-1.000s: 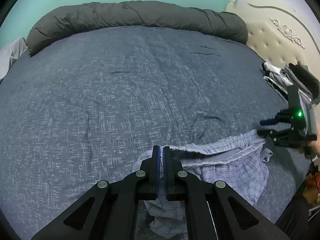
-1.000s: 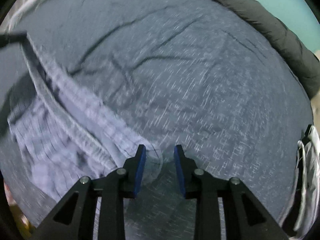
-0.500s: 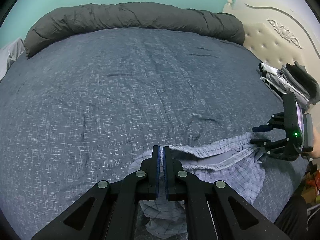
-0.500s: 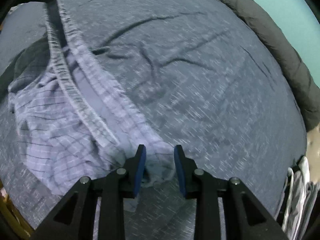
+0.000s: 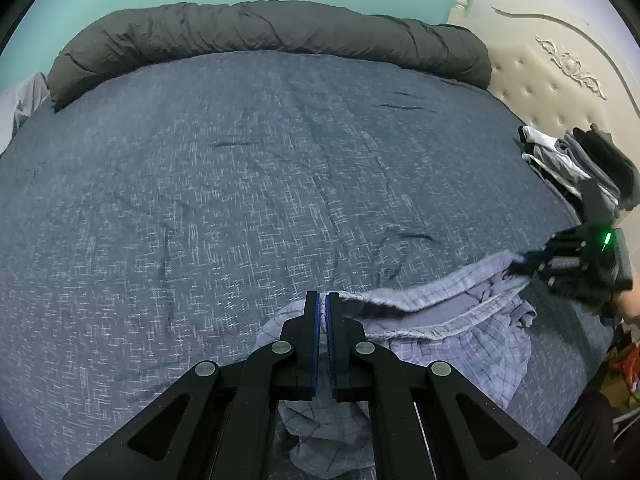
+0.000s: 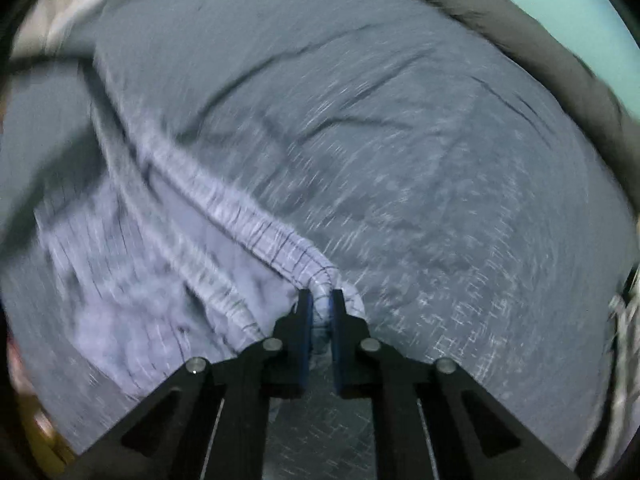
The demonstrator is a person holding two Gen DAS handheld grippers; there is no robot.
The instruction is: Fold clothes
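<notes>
I have both claws on the checked shorts (image 5: 460, 344): left gripper (image 5: 322, 300) pinching one waistband end, right gripper (image 6: 319, 300) closing on the other.

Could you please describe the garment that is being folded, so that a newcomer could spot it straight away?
On the wide dark blue bedspread, look to the near edge, away from the rolled grey duvet. There lies a crumpled pale lilac checked garment with a gathered elastic waistband, stretched between the left tool and the right tool, whose jaws are closing. Unlike the stacked clothes by the headboard, it is unfolded.
</notes>
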